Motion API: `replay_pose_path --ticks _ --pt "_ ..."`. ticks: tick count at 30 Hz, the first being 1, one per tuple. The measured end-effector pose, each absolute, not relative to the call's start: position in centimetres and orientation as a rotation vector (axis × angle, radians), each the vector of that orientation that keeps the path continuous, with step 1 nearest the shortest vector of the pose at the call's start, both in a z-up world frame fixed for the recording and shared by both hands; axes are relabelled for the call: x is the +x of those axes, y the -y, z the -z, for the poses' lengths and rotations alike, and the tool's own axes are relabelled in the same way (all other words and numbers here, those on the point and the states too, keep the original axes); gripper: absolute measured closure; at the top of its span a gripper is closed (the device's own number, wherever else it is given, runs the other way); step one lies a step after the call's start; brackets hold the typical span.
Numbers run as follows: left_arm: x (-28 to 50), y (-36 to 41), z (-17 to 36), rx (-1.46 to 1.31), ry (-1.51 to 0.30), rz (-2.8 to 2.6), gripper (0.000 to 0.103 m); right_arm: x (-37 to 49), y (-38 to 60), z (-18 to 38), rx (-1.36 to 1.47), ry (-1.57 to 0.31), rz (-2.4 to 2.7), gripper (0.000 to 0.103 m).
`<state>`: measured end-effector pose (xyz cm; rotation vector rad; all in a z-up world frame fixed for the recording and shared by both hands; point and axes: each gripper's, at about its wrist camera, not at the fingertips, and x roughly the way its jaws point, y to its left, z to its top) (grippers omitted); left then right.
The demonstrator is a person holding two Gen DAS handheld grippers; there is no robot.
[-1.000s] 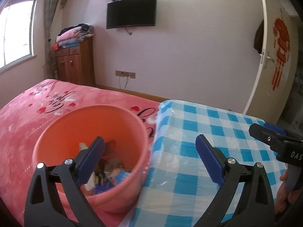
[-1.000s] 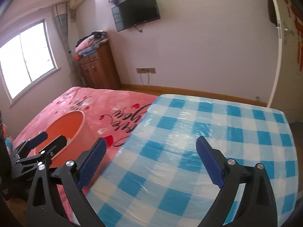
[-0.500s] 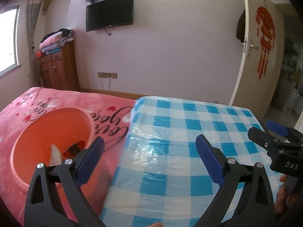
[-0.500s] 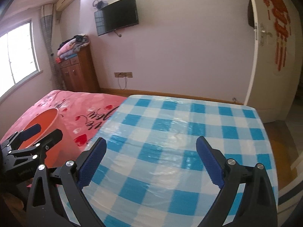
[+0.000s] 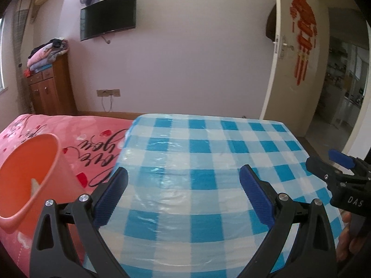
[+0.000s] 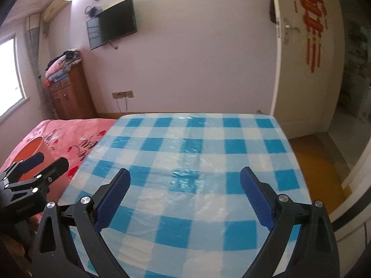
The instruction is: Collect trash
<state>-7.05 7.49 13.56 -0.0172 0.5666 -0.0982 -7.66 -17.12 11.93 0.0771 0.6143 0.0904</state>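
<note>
An orange bin [image 5: 30, 171] stands on the pink blanket at the far left of the left wrist view, with a pale scrap [image 5: 34, 185] showing inside; its rim also shows in the right wrist view [image 6: 30, 148]. My left gripper [image 5: 183, 185] is open and empty above the blue-and-white checked tablecloth [image 5: 208, 153], to the right of the bin. My right gripper [image 6: 185, 186] is open and empty above the same cloth [image 6: 197, 143]. No loose trash shows on the cloth. Each gripper appears at the edge of the other's view.
A pink printed blanket [image 5: 88, 139] lies left of the checked cloth. A wooden cabinet [image 5: 51, 88] with folded bedding stands at the back left, a TV [image 5: 107, 15] hangs on the wall, and an open white door [image 5: 294, 58] is at the right.
Both views have swung to the right, away from the bin. The bin has slid to the left edge of the left wrist view. Both grippers stay open and empty.
</note>
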Motion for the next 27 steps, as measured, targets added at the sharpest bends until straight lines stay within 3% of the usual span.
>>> replay_pose_path --ticks 27 --pt "-9.6 -1.4 -12.7 0.039 -0.556 0.147 0.006 -13.3 22.3 -11.1 0.062 -0.562 0.076 0.009"
